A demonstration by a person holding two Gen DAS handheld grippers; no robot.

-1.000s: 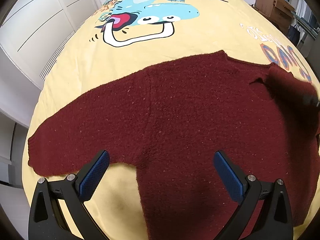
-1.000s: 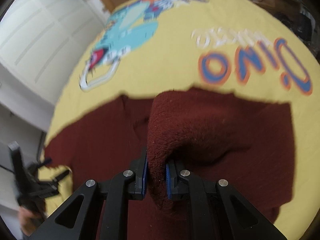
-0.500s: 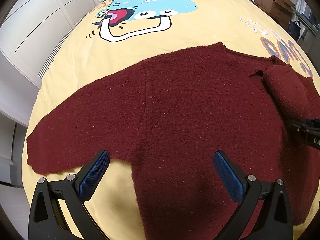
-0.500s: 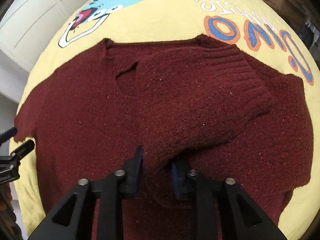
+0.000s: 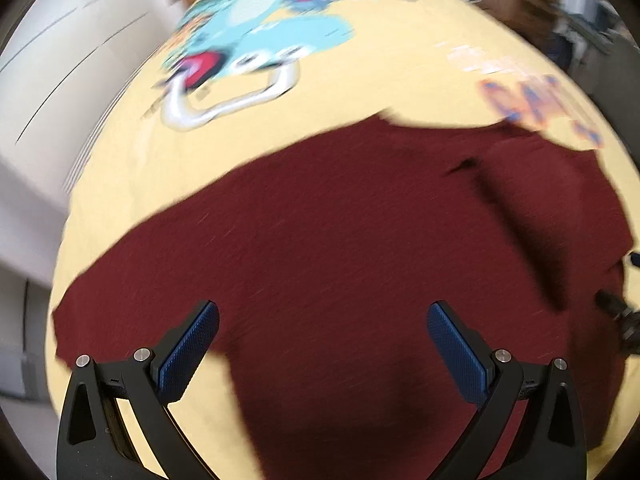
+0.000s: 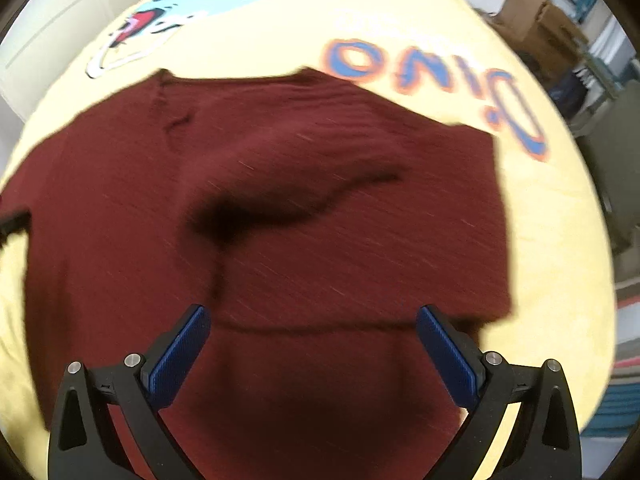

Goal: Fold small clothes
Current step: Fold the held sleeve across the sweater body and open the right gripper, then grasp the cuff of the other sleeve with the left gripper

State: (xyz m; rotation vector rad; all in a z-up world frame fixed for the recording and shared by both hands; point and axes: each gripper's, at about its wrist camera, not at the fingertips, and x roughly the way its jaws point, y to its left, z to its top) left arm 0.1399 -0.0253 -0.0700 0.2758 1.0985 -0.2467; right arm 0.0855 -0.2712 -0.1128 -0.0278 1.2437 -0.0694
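A: How is the dark red fuzzy knitted sweater (image 6: 340, 208) expected to handle?

B: Softness, limpness and light weight are judged; sagging is likely. It is laid flat below the blue dinosaur print (image 5: 256, 48) on the yellow bedsheet (image 6: 540, 208), one sleeve folded over the body.

A: And the grippers?

B: The right gripper (image 6: 308, 348) has just been opened wide; nothing is pinched. The left gripper (image 5: 322, 344) is spread, empty. The outstretched sleeve's cuff (image 5: 76, 320) is best taken.

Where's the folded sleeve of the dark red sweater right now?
In the right wrist view the folded sleeve lies across the dark red fleece sweater's chest on the yellow cartoon bedspread, beyond the open right claw, which has just let go.
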